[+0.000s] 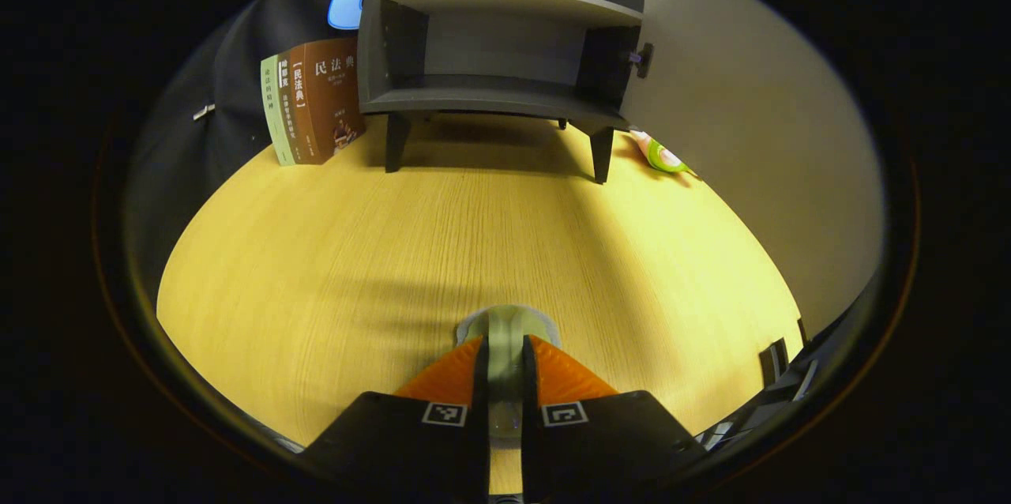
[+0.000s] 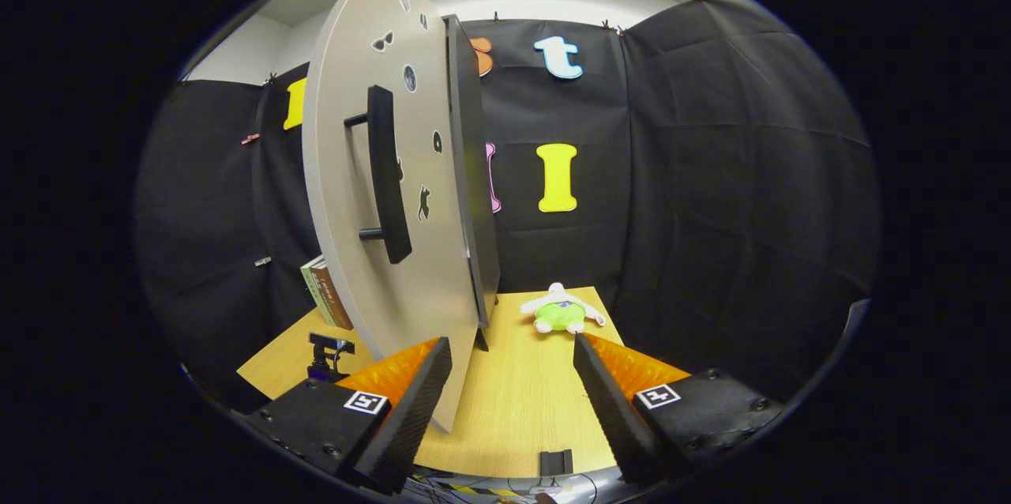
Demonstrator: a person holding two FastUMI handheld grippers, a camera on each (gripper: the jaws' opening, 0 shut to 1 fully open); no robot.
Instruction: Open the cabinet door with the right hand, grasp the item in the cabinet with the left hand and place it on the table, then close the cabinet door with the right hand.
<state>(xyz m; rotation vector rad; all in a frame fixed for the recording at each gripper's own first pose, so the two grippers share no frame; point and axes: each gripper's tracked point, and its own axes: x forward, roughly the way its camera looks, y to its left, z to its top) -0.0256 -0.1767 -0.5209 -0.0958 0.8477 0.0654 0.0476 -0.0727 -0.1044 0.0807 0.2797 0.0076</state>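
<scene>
Two risks: left gripper [image 1: 505, 378] pinching the cup [image 1: 505, 330] may tip it on release; spread right gripper [image 2: 513, 385] could miss the door [image 2: 355, 196] handle [image 2: 387, 172].

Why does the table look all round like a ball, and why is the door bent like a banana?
The fisheye lens bends things: in the left gripper view the flat table bulges like a dome, with soft shadow bands across it and dark shade under the cabinet; in the right gripper view the straight cabinet door curves, most near the picture's edge.
</scene>
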